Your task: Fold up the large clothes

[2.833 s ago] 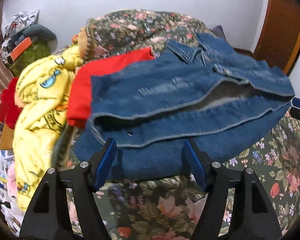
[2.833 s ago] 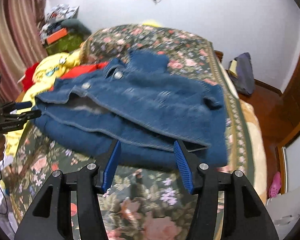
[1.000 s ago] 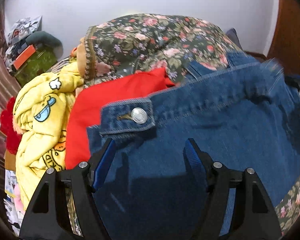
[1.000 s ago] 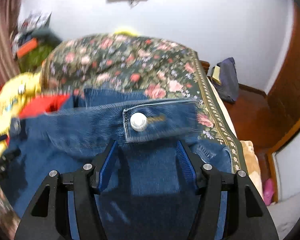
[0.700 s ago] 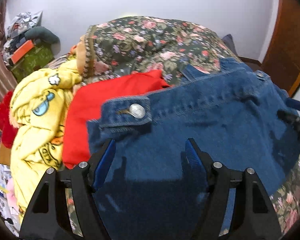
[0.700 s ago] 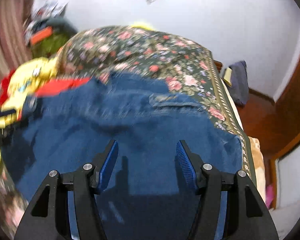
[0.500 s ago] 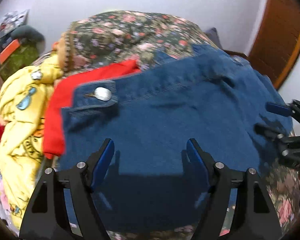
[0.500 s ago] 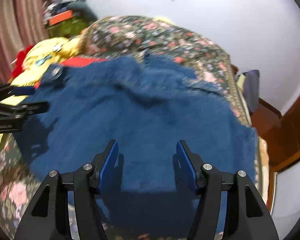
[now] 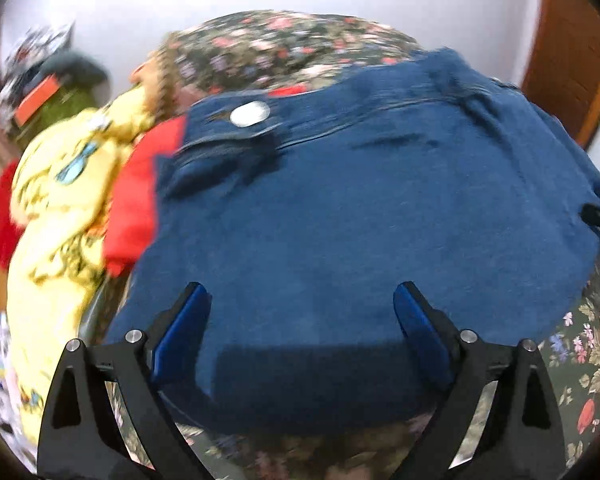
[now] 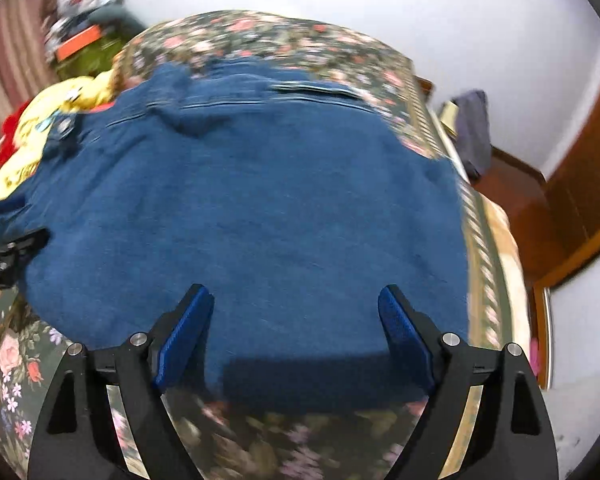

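Left gripper [image 9: 302,320] and right gripper [image 10: 296,320], jaws just opened wide and gripping nothing, above the near hem of the denim jacket [image 9: 360,220]. The jacket lies flat on the floral bed [image 10: 284,30]; a red garment [image 9: 134,196] and yellow garment [image 9: 60,216] lie against its left edge.

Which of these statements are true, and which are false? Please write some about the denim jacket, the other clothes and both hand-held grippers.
1. The denim jacket lies on a flowered bedspread. True.
2. The left hand-held gripper is shut on the jacket. False: its jaws stand wide apart after opening just now, with denim below them but not pinched.
3. The right hand-held gripper is open. True.
4. A red garment shows at the jacket's left. True.
5. The yellow garment lies on top of the jacket. False: it lies beside it.
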A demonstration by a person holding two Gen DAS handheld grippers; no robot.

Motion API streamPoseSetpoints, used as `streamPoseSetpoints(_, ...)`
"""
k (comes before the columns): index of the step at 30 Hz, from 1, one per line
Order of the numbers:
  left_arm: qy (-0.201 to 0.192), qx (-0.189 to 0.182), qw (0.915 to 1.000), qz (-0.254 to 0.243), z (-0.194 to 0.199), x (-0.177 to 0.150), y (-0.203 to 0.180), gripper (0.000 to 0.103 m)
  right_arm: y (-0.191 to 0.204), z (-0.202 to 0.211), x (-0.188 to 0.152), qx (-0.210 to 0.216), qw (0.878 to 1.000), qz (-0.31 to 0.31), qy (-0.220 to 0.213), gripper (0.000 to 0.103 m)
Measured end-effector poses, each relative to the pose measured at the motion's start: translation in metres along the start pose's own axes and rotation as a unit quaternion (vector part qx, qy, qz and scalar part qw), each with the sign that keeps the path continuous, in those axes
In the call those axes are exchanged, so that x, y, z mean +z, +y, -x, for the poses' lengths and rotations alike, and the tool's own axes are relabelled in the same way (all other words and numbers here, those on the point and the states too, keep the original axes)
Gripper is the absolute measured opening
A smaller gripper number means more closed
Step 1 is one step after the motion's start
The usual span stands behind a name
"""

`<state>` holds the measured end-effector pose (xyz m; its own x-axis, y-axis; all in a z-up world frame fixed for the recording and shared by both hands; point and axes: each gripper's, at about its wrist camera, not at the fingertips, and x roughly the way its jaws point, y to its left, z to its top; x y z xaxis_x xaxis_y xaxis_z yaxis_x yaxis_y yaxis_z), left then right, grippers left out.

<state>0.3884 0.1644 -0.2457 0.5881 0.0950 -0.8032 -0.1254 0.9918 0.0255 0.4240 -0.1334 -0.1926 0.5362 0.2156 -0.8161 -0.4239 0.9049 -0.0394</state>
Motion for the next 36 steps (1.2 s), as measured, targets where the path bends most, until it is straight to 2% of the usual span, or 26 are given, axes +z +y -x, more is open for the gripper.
streamPoseSetpoints(4, -0.002, 0.032, 0.9982, 0.051, 0.003, -0.011, 0.038, 0.096, -0.010, 0.014, -0.012, -0.002, 1.000, -0.015, -0.012, 0.084)
streamPoseSetpoints(7, -0.001, 0.062, 0.9937, 0.093, 0.007, -0.022, 0.066, 0.096, -0.005, 0.021, -0.018, -0.032, 0.999, -0.005, -0.016, 0.084)
streamPoseSetpoints(11, -0.002, 0.054, 0.9870, 0.151, 0.017, -0.034, 0.095, 0.096, -0.002, 0.026, -0.023, -0.029, 0.999, -0.008, -0.017, 0.084)
streamPoseSetpoints(14, -0.003, 0.069, 0.9844, 0.161, 0.022, -0.040, 0.106, 0.095, -0.002, 0.031, -0.025, -0.021, 0.999, -0.013, -0.021, 0.084)
streamPoseSetpoints(18, 0.010, 0.029, 0.9801, 0.196, 0.027, -0.048, 0.111, 0.096, 0.002, 0.036, -0.023, -0.013, 0.999, -0.013, -0.030, 0.084)
streamPoseSetpoints(21, 0.019, -0.026, 0.9720, 0.233, 0.028, -0.055, 0.110, 0.095, 0.005, 0.039, -0.024, -0.009, 0.999, -0.009, -0.036, 0.084)
streamPoseSetpoints(23, 0.030, -0.072, 0.9629, 0.258, 0.024, -0.060, 0.107, 0.096, 0.007, 0.038, -0.024, -0.006, 0.999, -0.009, -0.036, 0.084)
streamPoseSetpoints(25, 0.048, -0.122, 0.9489, 0.287, 0.015, -0.066, 0.102, 0.095, 0.007, 0.037, -0.023, -0.002, 0.999, -0.009, -0.035, 0.084)
streamPoseSetpoints(26, 0.053, -0.136, 0.9444, 0.294, 0.013, -0.068, 0.100, 0.095, 0.008, 0.036, -0.024, 0.000, 0.999, -0.010, -0.035, 0.084)
streamPoseSetpoints(30, 0.073, -0.204, 0.9158, 0.338, -0.003, -0.074, 0.094, 0.095, 0.010, 0.035, -0.025, 0.004, 0.999, -0.008, -0.033, 0.084)
streamPoseSetpoints(31, 0.075, -0.213, 0.9123, 0.342, -0.006, -0.072, 0.093, 0.095, 0.011, 0.035, -0.025, 0.005, 0.999, -0.007, -0.032, 0.084)
streamPoseSetpoints(33, 0.080, -0.241, 0.8995, 0.356, -0.016, -0.070, 0.093, 0.093, 0.011, 0.034, -0.026, 0.006, 1.000, -0.006, -0.031, 0.084)
streamPoseSetpoints(34, 0.082, -0.255, 0.8915, 0.366, -0.020, -0.069, 0.093, 0.092, 0.012, 0.034, -0.027, 0.006, 1.000, -0.005, -0.030, 0.084)
streamPoseSetpoints(36, 0.089, -0.289, 0.8690, 0.392, -0.033, -0.068, 0.091, 0.084, 0.013, 0.032, -0.028, 0.008, 1.000, -0.004, -0.027, 0.084)
